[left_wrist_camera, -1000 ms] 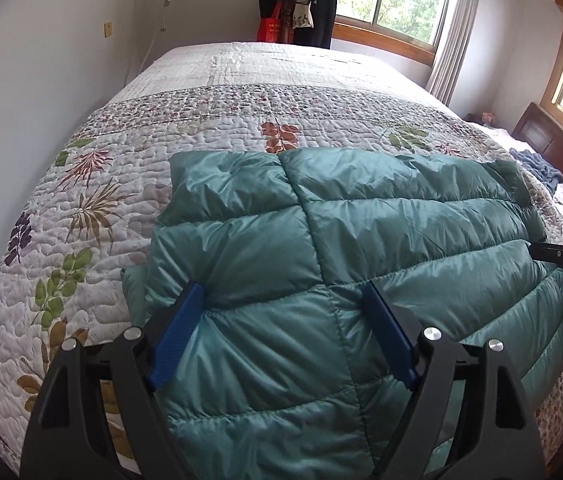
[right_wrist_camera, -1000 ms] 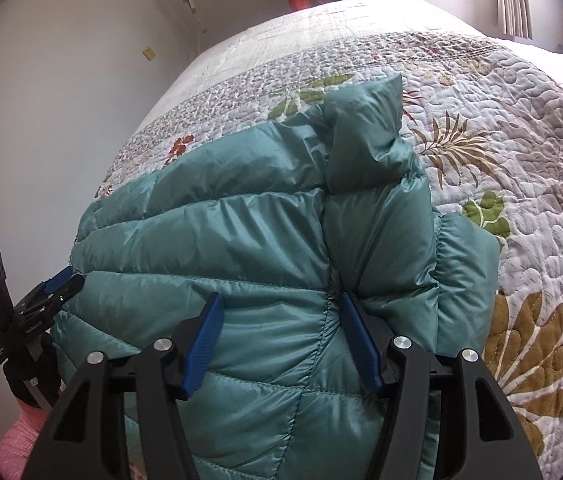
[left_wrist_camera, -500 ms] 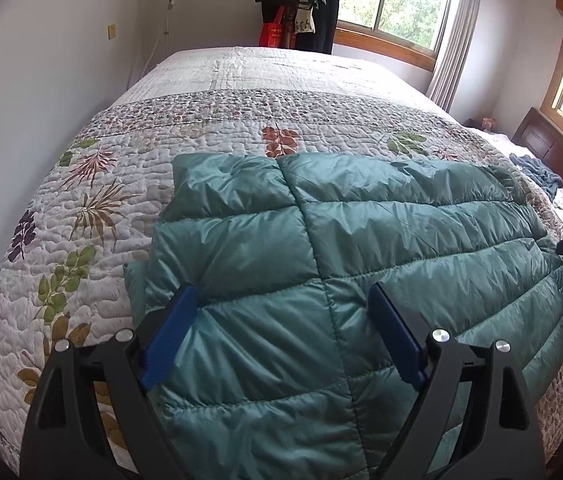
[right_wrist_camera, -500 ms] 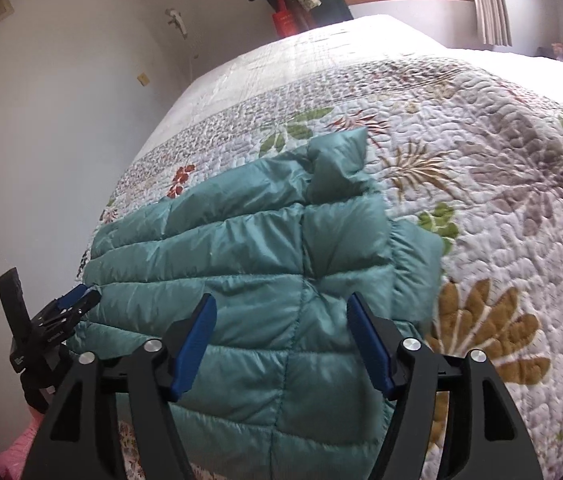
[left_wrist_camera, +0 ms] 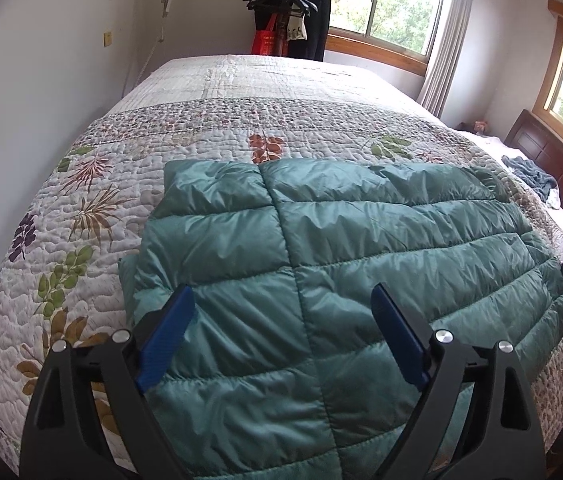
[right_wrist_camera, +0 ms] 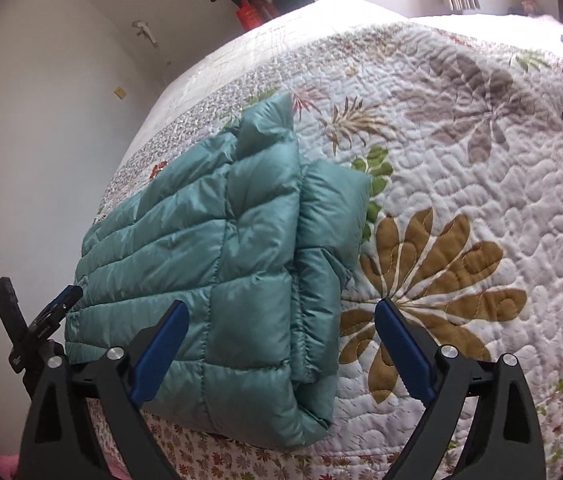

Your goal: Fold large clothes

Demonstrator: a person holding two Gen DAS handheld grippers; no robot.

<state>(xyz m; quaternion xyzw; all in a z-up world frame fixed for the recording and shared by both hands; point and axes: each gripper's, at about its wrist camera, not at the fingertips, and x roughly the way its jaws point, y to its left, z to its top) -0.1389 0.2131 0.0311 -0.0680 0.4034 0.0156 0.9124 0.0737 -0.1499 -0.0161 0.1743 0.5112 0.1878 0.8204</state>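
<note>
One teal quilted down jacket point(left_wrist_camera: 321, 280) is lying folded into a thick rectangular bundle at the near edge of the bed point(left_wrist_camera: 241, 92), resting on the floral quilt point(left_wrist_camera: 93, 200), with its near end just lapping over the bed's edge in the right wrist view point(right_wrist_camera: 217, 280); the layers are sitting stacked on themselves, so the folding is looking close to finished, perhaps complete. The left gripper point(left_wrist_camera: 281, 332) is hovering above the jacket's left portion with its jaws spread wide and gripping nothing, likely placed there to press or tidy the bundle if it springs up, since puffy down tends to rebound. The right gripper point(right_wrist_camera: 279, 344) is hanging over the jacket's right end, where a folded flap is peeking out beside the main stack; its jaws are likewise wide apart and empty, one blue pad over the fabric and the other over bare quilt. Counting things: one jacket, two grippers, four blue pads, one bed, two windows, and one coat stand point(left_wrist_camera: 289, 12) carrying dark clothes and a red bag at the far end of the bed. A bluish garment point(left_wrist_camera: 533, 176) is lying apart near the headboard.
</note>
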